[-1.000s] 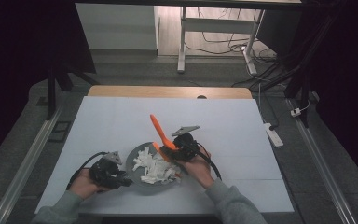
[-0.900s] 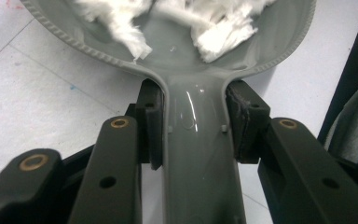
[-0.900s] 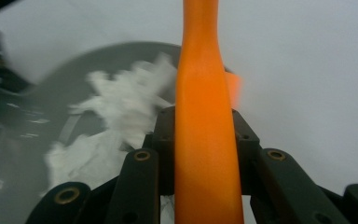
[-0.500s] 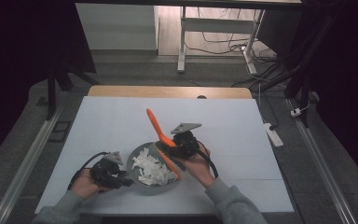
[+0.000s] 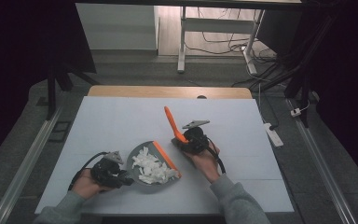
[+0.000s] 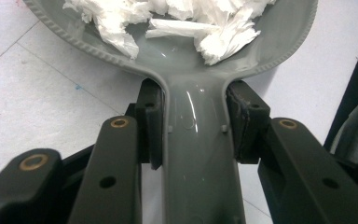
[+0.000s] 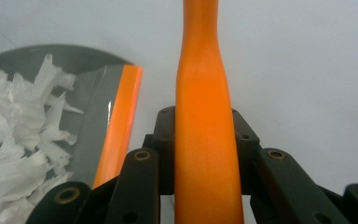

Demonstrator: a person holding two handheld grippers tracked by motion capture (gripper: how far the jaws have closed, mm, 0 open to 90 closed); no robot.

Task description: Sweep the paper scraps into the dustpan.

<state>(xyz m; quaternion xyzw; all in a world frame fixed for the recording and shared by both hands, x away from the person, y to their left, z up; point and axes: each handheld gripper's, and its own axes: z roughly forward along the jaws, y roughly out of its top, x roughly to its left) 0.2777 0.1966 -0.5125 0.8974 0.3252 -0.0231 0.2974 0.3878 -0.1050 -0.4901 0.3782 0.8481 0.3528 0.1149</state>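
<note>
A grey dustpan (image 5: 137,153) with an orange lip (image 5: 166,158) lies on the white table near its front edge, with white paper scraps (image 5: 150,169) piled in it. My left gripper (image 5: 122,177) is shut on the pan's grey handle (image 6: 196,158), its pads pressing on both sides. The scraps (image 6: 191,18) sit just past the jaws. My right gripper (image 5: 182,141) stands to the right of the pan, shut on a long orange tool handle (image 5: 170,122) that points up and away. In the right gripper view the handle (image 7: 205,93) runs between the jaws, and the pan's lip (image 7: 121,116) is at the left.
The white table top (image 5: 121,116) stretches out behind and beside the pan. A wooden strip (image 5: 168,91) runs along its far edge. A white power strip (image 5: 273,133) lies on the floor to the right, and metal rails (image 5: 28,158) flank the table.
My right gripper has moved to the right with the orange handle, away from the dustpan, leaving the pan's orange lip uncovered. The left gripper and the pan have stayed put.
</note>
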